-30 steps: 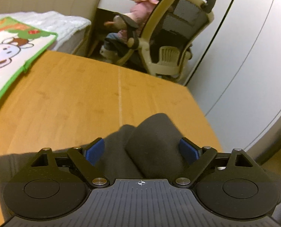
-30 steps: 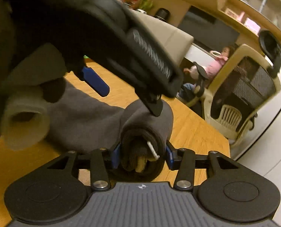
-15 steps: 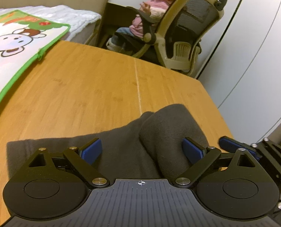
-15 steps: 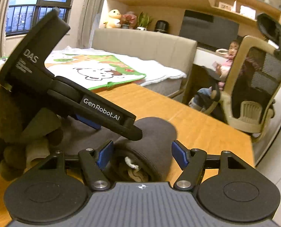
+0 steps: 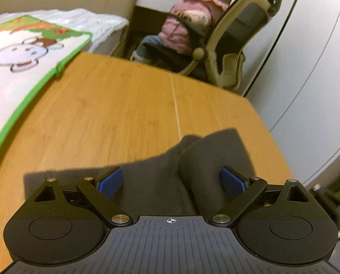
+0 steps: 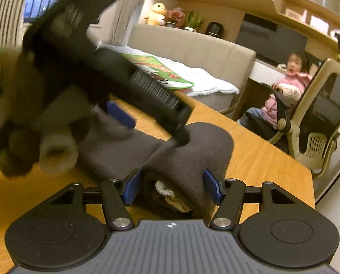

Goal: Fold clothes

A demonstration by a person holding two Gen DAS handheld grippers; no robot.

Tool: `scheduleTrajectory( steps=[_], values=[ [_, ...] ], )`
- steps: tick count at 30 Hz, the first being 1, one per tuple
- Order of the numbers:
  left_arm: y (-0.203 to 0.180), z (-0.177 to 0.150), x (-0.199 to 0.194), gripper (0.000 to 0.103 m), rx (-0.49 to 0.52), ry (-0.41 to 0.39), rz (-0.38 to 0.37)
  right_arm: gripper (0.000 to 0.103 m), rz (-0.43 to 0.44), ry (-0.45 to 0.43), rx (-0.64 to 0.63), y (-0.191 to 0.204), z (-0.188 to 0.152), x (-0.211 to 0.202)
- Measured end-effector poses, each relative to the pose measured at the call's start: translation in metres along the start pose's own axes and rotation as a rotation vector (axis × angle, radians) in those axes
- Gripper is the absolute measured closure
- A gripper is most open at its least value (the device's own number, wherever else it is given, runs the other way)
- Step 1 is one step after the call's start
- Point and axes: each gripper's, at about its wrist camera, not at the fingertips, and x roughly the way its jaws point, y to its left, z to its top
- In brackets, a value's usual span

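Looking along the right tool (image 6: 172, 188), we see its two blue pads closed against the sides of a rolled-up end of a dark grey garment (image 6: 188, 150); the jaws have just been narrowing, and the roll sits squeezed between them, with a pale bit of lining or label showing at its open end (we cannot tell which). The garment lies on the wooden tabletop (image 6: 261, 155), near its right-hand edge, the flat part spreading leftward from the roll. Above it in this view the left tool (image 6: 124, 114) reaches in from the upper left, blurred, gripped by a hand (image 6: 21, 137) in a dark, fuzzy glove, one tip resting on or just over the top of the roll. From the left wrist camera, the left tool (image 5: 172, 180) has its pads set wide apart over the same garment (image 5: 160, 178): the right pad is at the side of the raised fold, the left pad is clear of it above the flat cloth, so nothing is clamped. Beyond the tabletop (image 5: 124, 105) there is a bed (image 5: 83, 20) with a green-edged cartoon blanket (image 5: 28, 61), and a person in a pink top (image 5: 188, 25) sits in a mesh office chair (image 5: 238, 36).
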Motion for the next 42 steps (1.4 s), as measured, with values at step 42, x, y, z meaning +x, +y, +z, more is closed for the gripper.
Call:
scheduleTrajectory(
  steps=[42],
  values=[
    [0.052,-0.002,-0.029,0.005,-0.016,-0.069,0.056,0.021,0.092,-0.016,0.089,0.012,0.035,0.022]
  ],
)
